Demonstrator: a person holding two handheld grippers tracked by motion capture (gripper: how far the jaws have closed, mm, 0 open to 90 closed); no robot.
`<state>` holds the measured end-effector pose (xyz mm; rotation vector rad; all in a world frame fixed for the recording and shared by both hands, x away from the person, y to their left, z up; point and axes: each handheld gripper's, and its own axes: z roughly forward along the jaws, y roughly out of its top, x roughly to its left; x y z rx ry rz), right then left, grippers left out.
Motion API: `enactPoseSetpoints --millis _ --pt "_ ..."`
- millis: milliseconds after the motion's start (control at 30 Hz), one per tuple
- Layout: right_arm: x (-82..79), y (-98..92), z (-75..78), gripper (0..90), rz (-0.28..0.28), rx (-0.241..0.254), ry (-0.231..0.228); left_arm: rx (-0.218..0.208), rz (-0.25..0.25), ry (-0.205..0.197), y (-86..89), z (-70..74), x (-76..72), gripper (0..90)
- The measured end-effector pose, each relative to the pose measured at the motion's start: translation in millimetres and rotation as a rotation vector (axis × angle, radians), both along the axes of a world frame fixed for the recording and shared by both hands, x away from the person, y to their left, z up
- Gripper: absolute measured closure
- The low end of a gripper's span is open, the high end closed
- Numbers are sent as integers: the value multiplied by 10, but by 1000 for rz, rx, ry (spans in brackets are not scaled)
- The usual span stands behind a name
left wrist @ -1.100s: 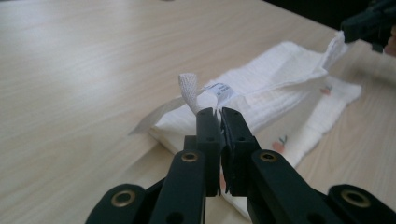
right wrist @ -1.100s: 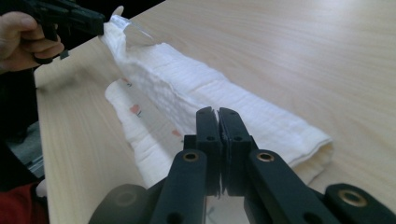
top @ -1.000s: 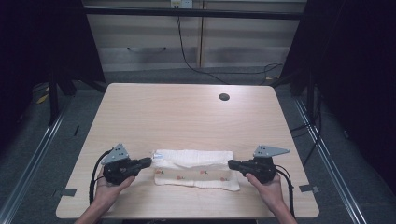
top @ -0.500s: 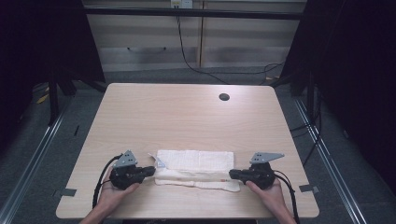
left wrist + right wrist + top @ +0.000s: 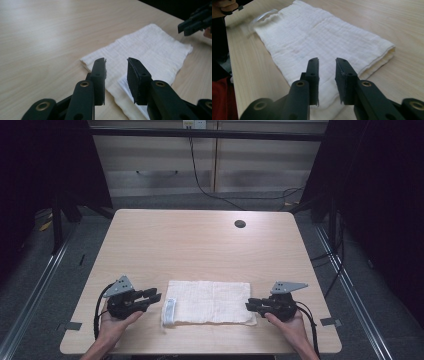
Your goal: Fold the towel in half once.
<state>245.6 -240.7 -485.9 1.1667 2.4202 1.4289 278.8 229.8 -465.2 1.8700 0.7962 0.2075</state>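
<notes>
A folded white cloth [image 5: 210, 302] lies flat on the wooden table [image 5: 200, 250] near its front edge, with a small printed label [image 5: 170, 310] at its left end. My left gripper [image 5: 156, 296] sits just off the cloth's left end, open and holding nothing. In the left gripper view the jaws [image 5: 116, 61] hover over the near corner of the cloth [image 5: 150, 50]. My right gripper [image 5: 248, 304] is at the cloth's right end, also open. Its jaws [image 5: 327, 60] stand over the cloth's [image 5: 319, 37] near edge without pinching it.
A dark round hole [image 5: 240, 224] is set in the table toward the back right. The table's front edge runs just behind both hands. Dark floor, metal rails and cables surround the table.
Both grippers came toward the front edge at the cloth's ends, then let go. The cloth now lies flat and free of the jaws.
</notes>
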Motion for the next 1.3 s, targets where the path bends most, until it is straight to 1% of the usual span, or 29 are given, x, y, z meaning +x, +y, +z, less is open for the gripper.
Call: enactPoseSetpoints --millis 33,67,100,167,233,267,333,367,433,467,500,533,567,633,667,700,767,800,833,867,900,967,1000,1033,1067,1133,1167,1200,1300 --pt "13 -5 6 714 0 -4 -2 -19 13 3 -8 14 13 684" --pt "32 -9 14 719 -3 -7 -4 -9 13 2 -28 21 33 689" --pt "55 -14 23 723 -10 -7 -6 12 8 -4 -64 17 56 692" --pt "117 -18 49 740 -20 2 -14 35 -9 2 -150 -7 103 695" --pt "196 -20 78 749 -34 3 -23 72 -29 -2 -243 -23 158 701" --pt "242 -22 88 751 -38 4 -23 89 -43 4 -291 -39 193 704" --pt "338 -16 98 759 -49 -6 -23 143 -62 5 -396 -99 260 718" --pt "390 -13 98 761 -50 -7 -20 174 -79 10 -442 -136 304 725" --pt "500 -5 87 762 -64 -24 -11 209 -93 29 -517 -205 378 744" --pt "565 -13 68 760 -64 -25 -3 218 -95 38 -544 -229 414 772" --pt "622 -30 44 760 -77 -16 3 218 -83 43 -556 -248 441 798" --pt "668 -45 15 756 -89 -1 15 210 -86 56 -559 -263 469 805" --pt "703 -54 -12 749 -95 -7 28 202 -82 65 -563 -280 485 805" --pt "744 -55 -49 729 -94 -20 42 207 -77 75 -568 -316 498 805" --pt "760 -52 -61 716 -92 -26 37 224 -78 75 -567 -337 502 805" --pt "768 -45 -64 690 -96 -26 36 230 -74 77 -567 -364 504 805" --pt "777 -27 -76 648 -105 -26 28 232 -78 94 -557 -409 517 805" --pt "784 -9 -85 634 -101 -37 23 224 -79 96 -553 -413 517 805" --pt "788 5 -91 630 -104 -42 30 223 -84 102 -546 -411 522 805" --pt "793 24 -108 625 -103 -53 34 227 -88 99 -540 -412 527 805" --pt "799 35 -126 623 -102 -68 35 220 -88 104 -537 -414 533 805" --pt "812 35 -160 613 -105 -79 42 217 -90 106 -534 -416 534 805" --pt "824 21 -173 605 -119 -80 44 217 -91 103 -533 -418 535 805" --pt "830 11 -179 599 -130 -66 53 212 -91 108 -527 -421 538 804" --pt "838 -13 -185 595 -132 -45 58 208 -90 111 -525 -423 541 806" --pt "845 -27 -193 599 -139 -37 65 209 -91 112 -520 -422 546 807" --pt "849 -28 -202 606 -132 -34 68 202 -86 115 -524 -425 545 808" --pt "847 -21 -211 609 -128 -36 74 201 -85 117 -529 -426 544 808" --pt "846 11 -234 620 -111 -57 85 222 -89 107 -538 -415 535 807"
